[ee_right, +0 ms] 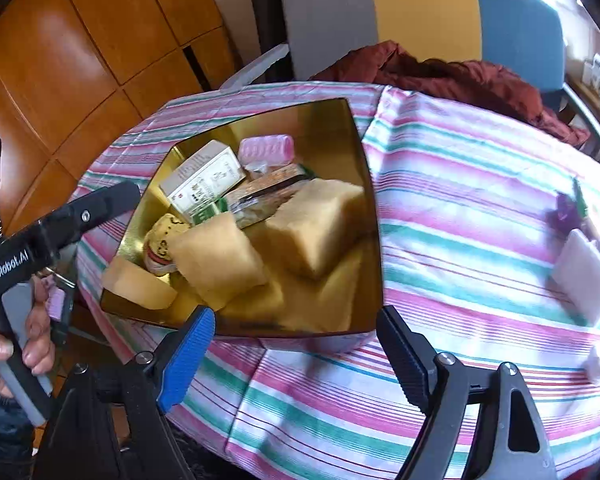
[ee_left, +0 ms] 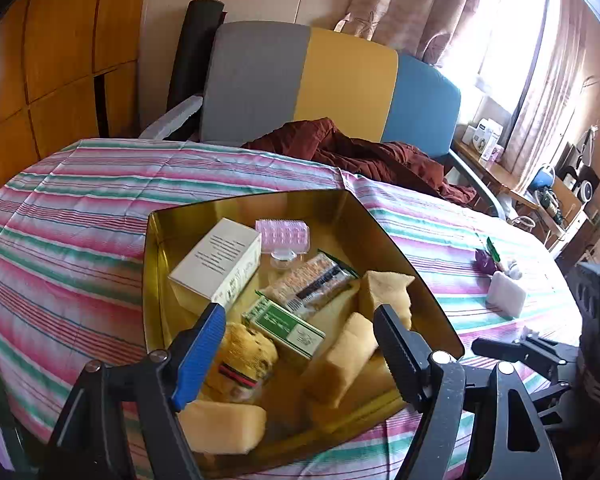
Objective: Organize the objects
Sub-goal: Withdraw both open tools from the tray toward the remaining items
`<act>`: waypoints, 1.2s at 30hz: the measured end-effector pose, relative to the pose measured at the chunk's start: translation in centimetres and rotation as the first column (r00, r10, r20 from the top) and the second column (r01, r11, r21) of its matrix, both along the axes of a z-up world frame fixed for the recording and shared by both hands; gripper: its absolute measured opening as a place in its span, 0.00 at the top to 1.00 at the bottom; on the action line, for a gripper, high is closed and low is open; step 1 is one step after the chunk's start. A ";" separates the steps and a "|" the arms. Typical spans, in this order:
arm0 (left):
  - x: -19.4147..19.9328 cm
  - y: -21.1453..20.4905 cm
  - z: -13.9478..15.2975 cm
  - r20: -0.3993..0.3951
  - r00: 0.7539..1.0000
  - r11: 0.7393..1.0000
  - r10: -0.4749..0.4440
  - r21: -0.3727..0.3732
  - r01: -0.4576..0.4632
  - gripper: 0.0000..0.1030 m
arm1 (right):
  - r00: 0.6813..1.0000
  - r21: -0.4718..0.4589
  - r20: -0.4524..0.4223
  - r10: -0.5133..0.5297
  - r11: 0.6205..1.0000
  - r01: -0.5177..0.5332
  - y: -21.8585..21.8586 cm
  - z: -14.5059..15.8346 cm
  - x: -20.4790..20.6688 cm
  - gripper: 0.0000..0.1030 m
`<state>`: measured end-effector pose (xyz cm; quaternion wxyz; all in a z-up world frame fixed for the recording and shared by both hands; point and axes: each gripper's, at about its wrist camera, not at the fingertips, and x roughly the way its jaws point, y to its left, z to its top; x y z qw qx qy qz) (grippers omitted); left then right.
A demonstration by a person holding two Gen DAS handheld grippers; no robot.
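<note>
A gold tin box (ee_left: pixel 400 256) (ee_right: pixel 364 148) stands on the striped tablecloth. It holds yellow sponges (ee_left: pixel 340 364) (ee_right: pixel 316 224), a white carton (ee_left: pixel 216 260) (ee_right: pixel 204 180), a green box (ee_left: pixel 284 326), a snack bar (ee_left: pixel 312 280), a pink roller (ee_left: pixel 286 234) (ee_right: pixel 266 150) and a plush toy (ee_left: pixel 244 356). My left gripper (ee_left: pixel 296 354) is open and empty over the box's near end. My right gripper (ee_right: pixel 296 354) is open and empty just in front of the box. A white sponge block (ee_left: pixel 506 294) (ee_right: pixel 584 280) and a purple item (ee_left: pixel 485 261) (ee_right: pixel 566 214) lie on the cloth to the right.
A small white object (ee_right: pixel 598 360) lies near the table's right edge. A dark red garment (ee_left: pixel 364 152) (ee_right: pixel 452 76) lies on the grey, yellow and blue chair (ee_left: pixel 340 84) behind the table. Wooden cabinets (ee_left: pixel 60 52) stand at left. A cluttered shelf (ee_left: pixel 540 184) stands at far right.
</note>
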<state>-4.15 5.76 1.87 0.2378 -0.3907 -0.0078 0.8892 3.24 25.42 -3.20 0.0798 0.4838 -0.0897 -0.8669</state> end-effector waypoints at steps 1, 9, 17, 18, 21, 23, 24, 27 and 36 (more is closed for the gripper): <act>0.3 0.3 0.1 -0.005 1.000 1.000 0.006 -0.006 -0.006 0.25 | 1.000 0.012 -0.006 -0.004 1.000 0.004 0.1 0.2 0.2 0.18; 2.6 2.1 0.8 -0.064 0.998 0.998 -0.008 -0.057 0.005 0.20 | 0.997 0.049 -0.046 -0.063 0.997 0.065 2.3 1.3 1.0 0.17; 3.7 4.0 0.4 -0.067 0.996 0.993 -0.058 -0.103 0.051 0.19 | 0.989 0.059 -0.069 -0.128 0.989 0.132 5.1 2.1 1.9 0.17; 3.8 4.2 0.3 -0.065 0.996 0.993 -0.064 -0.108 0.056 0.19 | 0.988 0.063 -0.071 -0.136 0.988 0.140 5.4 2.2 1.9 0.17; 4.1 4.9 0.1 -0.055 0.995 0.990 -0.084 -0.119 0.077 0.19 | 0.987 0.092 -0.078 -0.143 0.984 0.150 6.2 2.5 2.1 0.17; 4.4 5.4 0.0 -0.053 0.994 0.988 -0.098 -0.124 0.091 0.19 | 0.985 0.127 -0.074 -0.153 0.979 0.161 7.0 2.5 2.1 0.17; 4.6 5.7 0.0 -0.054 0.993 0.987 -0.107 -0.129 0.099 0.19 | 0.983 0.142 -0.073 -0.168 0.974 0.177 7.5 2.5 2.1 0.17; 5.4 6.1 0.3 -0.074 0.991 0.986 -0.114 -0.132 0.104 0.19 | 0.978 0.165 -0.058 -0.199 0.965 0.206 9.6 2.2 1.9 0.17; 5.2 5.6 0.1 -0.096 0.989 0.986 -0.111 -0.134 0.098 0.18 | 0.899 0.186 -0.058 -0.434 0.880 0.437 17.2 2.5 2.0 0.17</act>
